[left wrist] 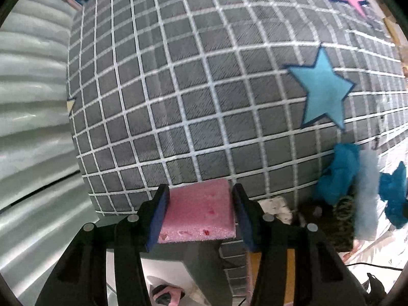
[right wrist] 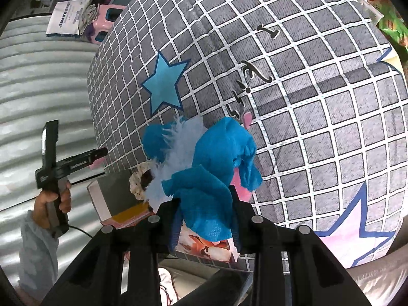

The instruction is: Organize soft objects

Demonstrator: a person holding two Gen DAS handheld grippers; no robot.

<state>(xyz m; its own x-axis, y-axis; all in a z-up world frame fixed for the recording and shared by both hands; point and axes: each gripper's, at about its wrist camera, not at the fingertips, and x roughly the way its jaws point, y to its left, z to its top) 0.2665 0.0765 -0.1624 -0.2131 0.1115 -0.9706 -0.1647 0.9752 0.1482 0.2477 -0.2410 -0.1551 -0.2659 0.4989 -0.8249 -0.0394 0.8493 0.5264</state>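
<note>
The pink sponge [left wrist: 200, 210] is sitting squeezed between the two blue-padded fingers of the left gripper [left wrist: 200, 211], lifted just above the edge of the grey checked bedspread [left wrist: 178, 89]. The right gripper [right wrist: 205, 219] is likewise pinching something soft: a crumpled blue cloth [right wrist: 204, 199], bunching up over its fingertips. Both tongs are therefore carrying a load, so the step in hand appears to be the transport of picked items toward a collecting place.

Just beyond the right gripper, a pale fluffy piece [right wrist: 176, 150], a spotted cream scrunchie [right wrist: 139, 182] and more blue fabric are lying heaped together at the near edge of the bed, with an open cardboard box [right wrist: 119, 204] sitting below them. Farther off, the bedspread is stretching away with its blue star [left wrist: 322, 89] patch.

The next move probably calls for carrying each item over the chosen spot and opening the fingers only once it is directly above, since limp cloth tends to snag on the pads.
</note>
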